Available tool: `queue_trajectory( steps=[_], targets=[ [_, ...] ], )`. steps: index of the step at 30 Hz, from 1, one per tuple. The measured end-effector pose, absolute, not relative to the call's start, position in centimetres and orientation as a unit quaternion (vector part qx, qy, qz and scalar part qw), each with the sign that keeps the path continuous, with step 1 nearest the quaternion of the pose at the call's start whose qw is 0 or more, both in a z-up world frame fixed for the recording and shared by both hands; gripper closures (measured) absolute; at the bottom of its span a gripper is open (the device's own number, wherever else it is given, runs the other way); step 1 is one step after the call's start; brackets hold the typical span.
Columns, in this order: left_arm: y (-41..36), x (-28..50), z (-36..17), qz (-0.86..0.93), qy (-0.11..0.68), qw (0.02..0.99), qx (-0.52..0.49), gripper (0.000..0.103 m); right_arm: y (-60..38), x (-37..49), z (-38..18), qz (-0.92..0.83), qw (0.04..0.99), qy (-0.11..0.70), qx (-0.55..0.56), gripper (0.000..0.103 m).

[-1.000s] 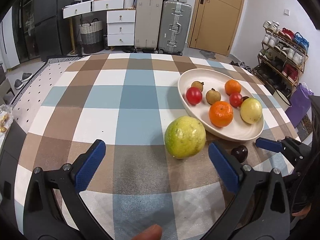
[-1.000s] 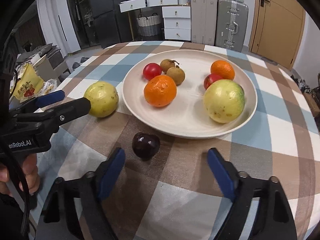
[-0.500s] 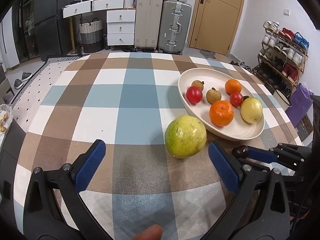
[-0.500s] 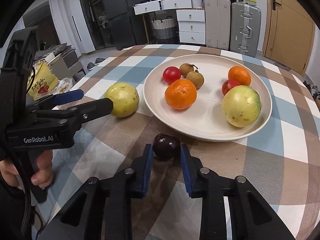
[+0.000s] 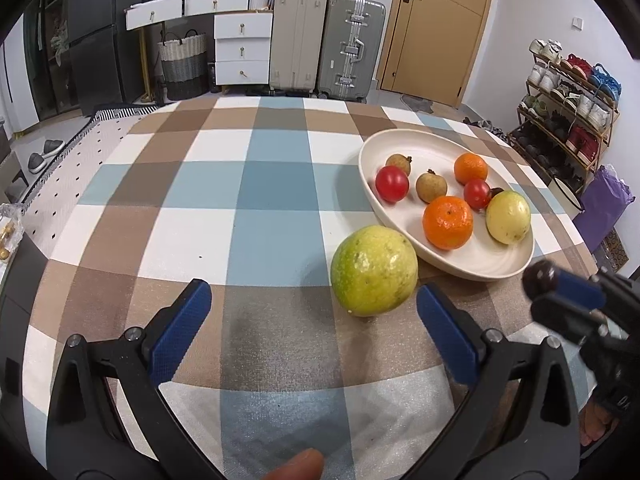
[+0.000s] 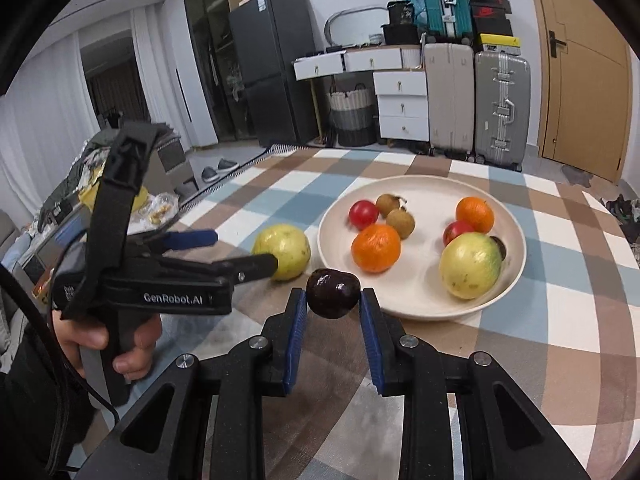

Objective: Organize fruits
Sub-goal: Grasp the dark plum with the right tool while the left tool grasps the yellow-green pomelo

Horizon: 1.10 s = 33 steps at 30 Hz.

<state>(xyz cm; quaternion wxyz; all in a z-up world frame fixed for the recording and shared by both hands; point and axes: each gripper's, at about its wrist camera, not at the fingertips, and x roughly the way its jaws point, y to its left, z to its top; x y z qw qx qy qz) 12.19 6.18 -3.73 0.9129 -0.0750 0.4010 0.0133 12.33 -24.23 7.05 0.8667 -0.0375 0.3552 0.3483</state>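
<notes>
At the left, the left tool [image 5: 312,312] hangs low over the checked brown, blue and white cloth-covered surface [image 5: 256,184], its blue-padded fingers [image 5: 180,328] spread wide and holding nothing. The large round yellow-green fruit [image 5: 374,271] sits on the cloth just ahead of that gap, nearer the right finger, and close against the near rim of the wide cream shallow bowl [image 5: 472,268]; whether it touches the rim cannot be told.

Inside the bowl, from left to right, lie a small brown round fruit [image 5: 399,163], a red tomato [image 5: 392,184], a second small brown fruit [image 5: 431,187], a large orange mandarin [image 5: 448,222], a smaller red tomato [image 5: 477,194], a smaller orange mandarin [image 5: 471,168] behind it, and a pale yellow round fruit [image 5: 508,217] at the right side. A small dark fruit peeks out from behind the yellow one.

Farther right, the right tool [image 6: 332,304] is pressed together on a small dark glossy purple-brown fruit [image 6: 332,293], pinching it between its blue pads [image 6: 297,330]. The fruit is lifted clear of the surface, in front of the near rim of the bowl and outside it. In the left wrist view the same dark fruit [image 5: 538,280] shows at the right tool's tip, beside the bowl's near-right edge.
</notes>
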Motion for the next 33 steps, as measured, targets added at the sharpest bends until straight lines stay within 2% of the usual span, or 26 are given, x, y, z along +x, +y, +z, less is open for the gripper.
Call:
queue_trajectory(
  steps=[17, 19, 25, 29, 33],
  targets=[
    [4.5, 14.1, -3.9, 0.000, 0.411, 0.910, -0.063, 0.003, -28.8, 15.4, 6.7, 0.267, 0.892, 0.362, 0.034, 0.075],
    [4.3, 14.6, -4.0, -0.001, 0.415, 0.908, -0.060, 0.007, -28.9, 15.5, 6.6, 0.266, 0.892, 0.365, 0.035, 0.075],
    [3.7, 14.9, -4.3, -0.009, 0.424, 0.905, -0.048, 0.030, -29.2, 15.8, 6.5, 0.258, 0.895, 0.362, 0.036, 0.075],
    [3.7, 14.6, -4.2, -0.027, 0.422, 0.904, -0.061, 0.056, -29.3, 15.8, 6.6, 0.255, 0.897, 0.359, 0.037, 0.075],
    [3.9, 14.1, -3.9, -0.028, 0.410, 0.910, -0.064, 0.056, -29.5, 15.7, 6.6, 0.249, 0.900, 0.356, 0.037, 0.075]
  ],
)
